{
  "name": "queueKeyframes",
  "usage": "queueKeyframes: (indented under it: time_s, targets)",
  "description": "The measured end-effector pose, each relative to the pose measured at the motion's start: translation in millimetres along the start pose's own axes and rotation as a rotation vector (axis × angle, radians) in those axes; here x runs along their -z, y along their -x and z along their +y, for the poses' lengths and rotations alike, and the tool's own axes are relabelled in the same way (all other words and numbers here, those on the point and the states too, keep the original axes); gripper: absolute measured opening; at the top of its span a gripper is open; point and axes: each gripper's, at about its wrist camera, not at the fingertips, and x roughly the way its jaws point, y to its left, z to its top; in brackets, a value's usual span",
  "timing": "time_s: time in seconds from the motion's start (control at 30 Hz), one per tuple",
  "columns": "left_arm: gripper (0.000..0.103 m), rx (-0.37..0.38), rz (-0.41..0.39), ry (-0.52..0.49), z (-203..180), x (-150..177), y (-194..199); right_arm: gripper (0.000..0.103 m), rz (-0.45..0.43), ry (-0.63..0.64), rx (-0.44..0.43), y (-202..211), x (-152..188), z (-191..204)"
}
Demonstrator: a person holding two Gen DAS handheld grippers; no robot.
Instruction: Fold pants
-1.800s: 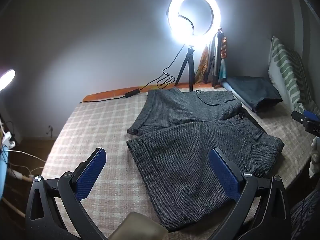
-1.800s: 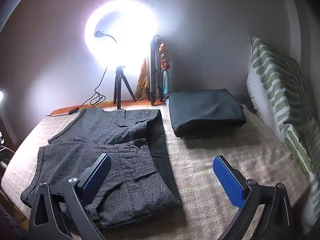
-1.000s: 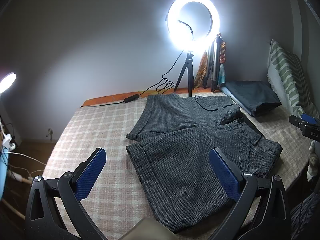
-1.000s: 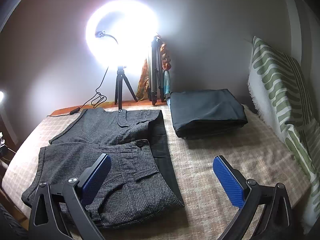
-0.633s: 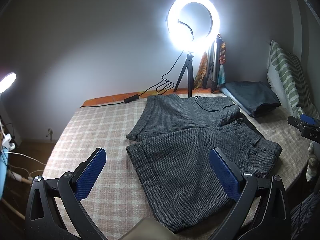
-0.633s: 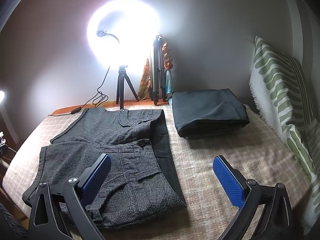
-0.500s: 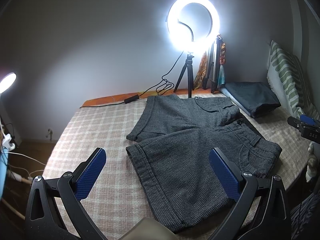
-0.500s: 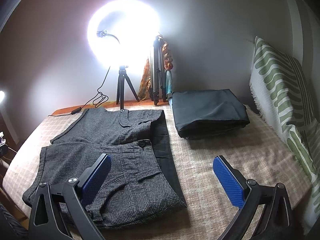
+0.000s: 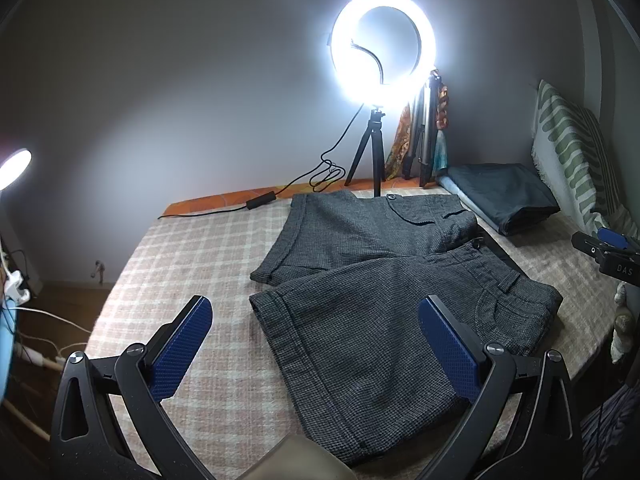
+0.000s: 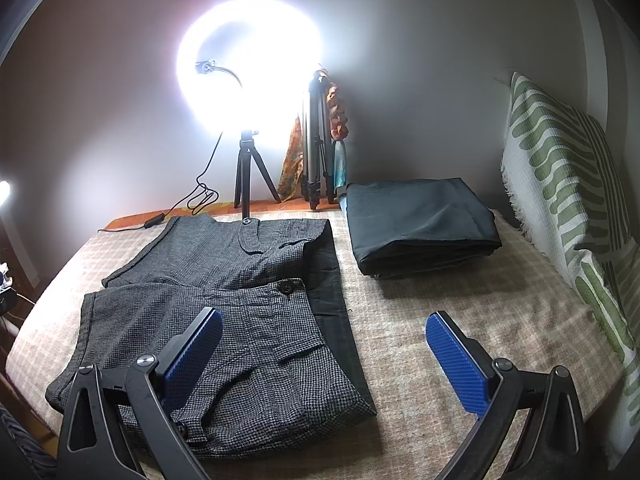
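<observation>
Grey houndstooth shorts (image 9: 384, 280) lie spread flat on the checked bed cover (image 9: 192, 264), legs to the left, waistband to the right. They also show in the right wrist view (image 10: 224, 308). My left gripper (image 9: 316, 340) is open and empty, held above the near leg's hem. My right gripper (image 10: 324, 352) is open and empty, held above the waistband's near corner; its left pad (image 10: 192, 356) hangs over the fabric. Neither touches the shorts.
A folded dark garment (image 10: 420, 224) lies at the back right of the bed. A green-striped pillow (image 10: 572, 200) stands along the right side. A lit ring light on a tripod (image 9: 380, 100) and its cable stand at the bed's far edge.
Both grippers have drifted slightly back and up, so the shorts sit a little lower in view. The shorts have not moved; both grippers stay open.
</observation>
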Motion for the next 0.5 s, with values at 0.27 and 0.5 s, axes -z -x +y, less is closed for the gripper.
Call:
queueKeyframes:
  time_s: [0.27, 0.5]
  targets:
    - [0.102, 0.001, -0.001, 0.002, 0.4, 0.3, 1.2, 0.103, -0.001, 0.002, 0.000, 0.2, 0.5, 0.2]
    - [0.102, 0.002, -0.001, 0.001, 0.1, 0.1, 1.2, 0.103, -0.002, 0.002, -0.003, -0.4, 1.0, 0.9]
